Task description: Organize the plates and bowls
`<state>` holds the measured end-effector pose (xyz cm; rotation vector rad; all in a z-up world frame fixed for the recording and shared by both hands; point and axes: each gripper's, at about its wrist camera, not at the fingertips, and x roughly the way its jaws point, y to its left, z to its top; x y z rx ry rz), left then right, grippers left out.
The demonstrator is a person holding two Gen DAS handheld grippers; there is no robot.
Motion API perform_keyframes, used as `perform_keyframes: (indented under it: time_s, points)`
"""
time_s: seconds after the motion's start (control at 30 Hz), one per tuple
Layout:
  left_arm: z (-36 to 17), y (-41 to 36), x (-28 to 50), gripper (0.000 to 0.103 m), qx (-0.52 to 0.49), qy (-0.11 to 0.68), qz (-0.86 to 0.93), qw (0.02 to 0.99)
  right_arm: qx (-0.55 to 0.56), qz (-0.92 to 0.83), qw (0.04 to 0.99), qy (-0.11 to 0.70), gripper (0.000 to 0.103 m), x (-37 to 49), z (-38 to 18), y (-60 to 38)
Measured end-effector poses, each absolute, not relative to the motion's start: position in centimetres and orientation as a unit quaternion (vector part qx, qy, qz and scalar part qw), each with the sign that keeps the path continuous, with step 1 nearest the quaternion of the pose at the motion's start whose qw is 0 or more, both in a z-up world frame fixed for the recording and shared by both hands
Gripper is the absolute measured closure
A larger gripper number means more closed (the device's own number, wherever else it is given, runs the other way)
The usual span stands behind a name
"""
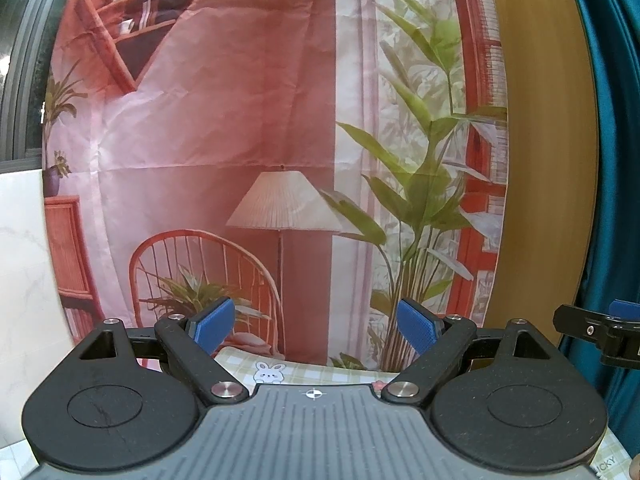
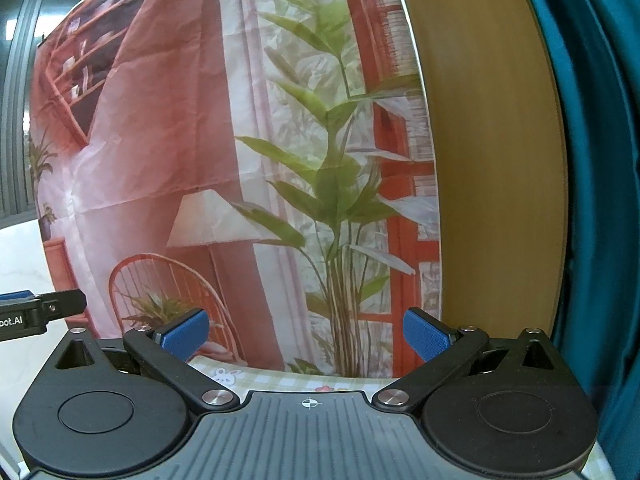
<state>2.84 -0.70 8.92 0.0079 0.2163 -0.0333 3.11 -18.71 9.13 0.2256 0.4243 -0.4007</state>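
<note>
Plates and bowls: none in either view; where they sit cannot be told from these pictures.
Left gripper (image 1: pixel 316 326): raised and level, aimed at the backdrop, fingers spread wide, nothing between the blue pads (image 1: pixel 214 322).
Right gripper (image 2: pixel 306 334): likewise raised, fingers wide apart, empty; blue pads (image 2: pixel 426 336) bare.
Side by side: the two grippers are near each other; the right one's tip shows at the right edge of the left view, and the left one's tip at the left edge of the right view.
Backdrop (image 1: pixel 248 120): a creased printed cloth showing a pink room, a lamp, a wicker chair and a tall green plant; it fills most of both views.
Tablecloth (image 1: pixel 320 372): a strip of green check with a rabbit print, seen low between the fingers, just in front of the backdrop; it continues under the grippers, out of sight.
Wood panel (image 2: pixel 492 160): stands right of the backdrop.
Curtain (image 2: pixel 600 200): teal, at the far right.
Progress: judging by both grippers being empty and pointed at the wall rather than the table, no dish is in hand. Whether any have been sorted cannot be told.
Left to do: probably tilt down to bring the dishes into view, then grasp and stack them.
Risk: with the table surface mostly hidden, any reach now would be blind.
</note>
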Motion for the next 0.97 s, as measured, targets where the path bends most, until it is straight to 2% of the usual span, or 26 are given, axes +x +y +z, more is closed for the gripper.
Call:
perform_keyframes:
  time_s: [0.97]
  points:
    - [8.56, -0.41, 3.07, 0.013, 0.002, 0.112, -0.011, 0.994, 0.106, -0.195, 0.952, 0.212, 0.0, 3.33, 9.2, -18.3]
